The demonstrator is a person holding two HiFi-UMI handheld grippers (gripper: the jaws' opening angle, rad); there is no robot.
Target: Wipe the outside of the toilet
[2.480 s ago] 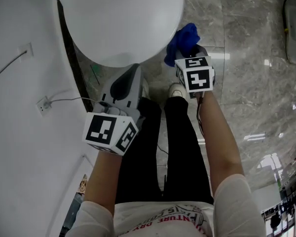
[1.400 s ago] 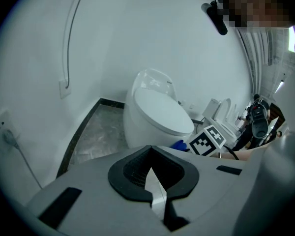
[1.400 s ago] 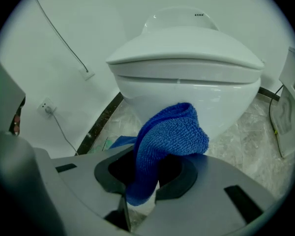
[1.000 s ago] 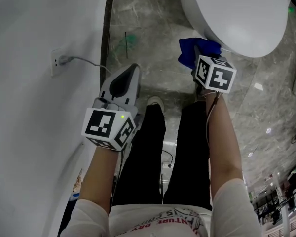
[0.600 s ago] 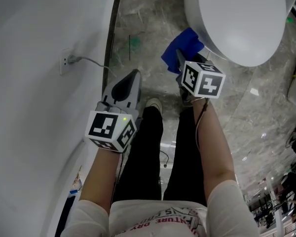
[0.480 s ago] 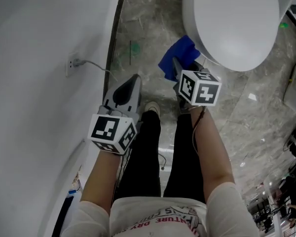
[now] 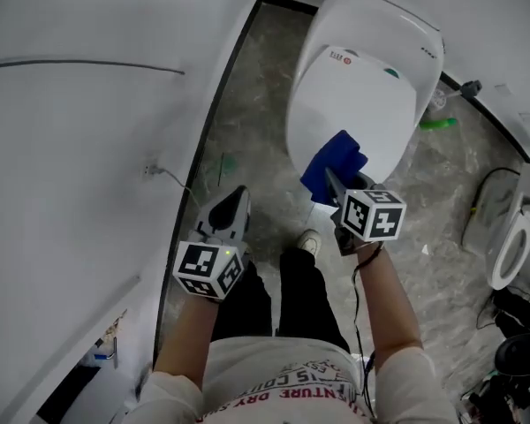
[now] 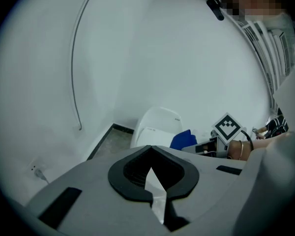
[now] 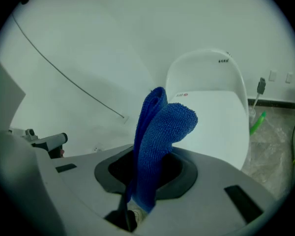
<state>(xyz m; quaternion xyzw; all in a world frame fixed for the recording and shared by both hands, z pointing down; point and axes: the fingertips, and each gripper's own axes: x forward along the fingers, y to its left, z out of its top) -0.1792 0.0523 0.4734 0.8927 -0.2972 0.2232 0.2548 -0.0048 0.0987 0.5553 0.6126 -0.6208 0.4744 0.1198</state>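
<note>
Up top in the head view sits the toilet [image 7: 362, 78], and the right gripper [image 7: 334, 182], jaws tight on a blue cloth [image 7: 334, 159], holds it by the lid, probably ready to wipe; the left gripper [image 7: 237, 200], jaws together, hangs empty.

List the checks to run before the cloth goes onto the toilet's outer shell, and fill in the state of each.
1. Cloth gripped: right gripper shut on the blue cloth. Ok.
2. Cloth free to wipe with: a folded wad stands out past the jaws. Ok.
3. Toilet lid down. Ok.
4. Cloth touching the toilet: it overlaps the lid's front edge in the head view, but contact cannot be told. Cannot tell.
5. Left gripper out of the way: jaws together, empty, on the wall side, apart from the toilet. Ok.
</note>
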